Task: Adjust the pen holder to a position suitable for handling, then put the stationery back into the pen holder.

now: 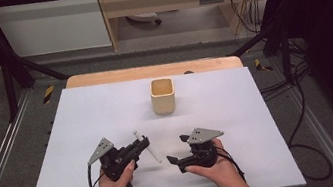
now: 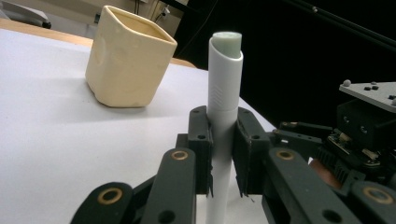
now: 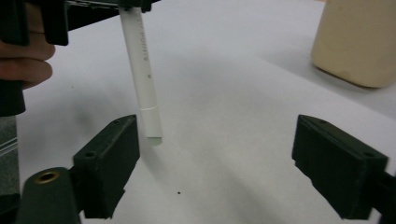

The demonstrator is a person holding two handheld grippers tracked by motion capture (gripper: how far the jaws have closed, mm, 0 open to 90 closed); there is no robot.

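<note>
My left gripper [image 1: 143, 143] is shut on a slim white pen-like tube [image 1: 152, 152] near the table's front. In the left gripper view the two pads clamp the tube [image 2: 225, 84] around its middle, and it stands upright with a pale green tip on top. My right gripper [image 1: 176, 148] is open just to the right of it, nothing between its jaws. In the right gripper view [image 3: 215, 158] the tube's [image 3: 142, 70] lower end hangs just above the white surface, close to the left jaw without touching it. A cream square cup [image 1: 163, 96] stands empty at the back centre.
A white sheet [image 1: 85, 136] covers the table, with a wooden edge [image 1: 101, 77] showing at the back. Black frame bars and cables run along the floor on the right [image 1: 302, 102]. The cup [image 2: 128, 58] is the sole other object on the table.
</note>
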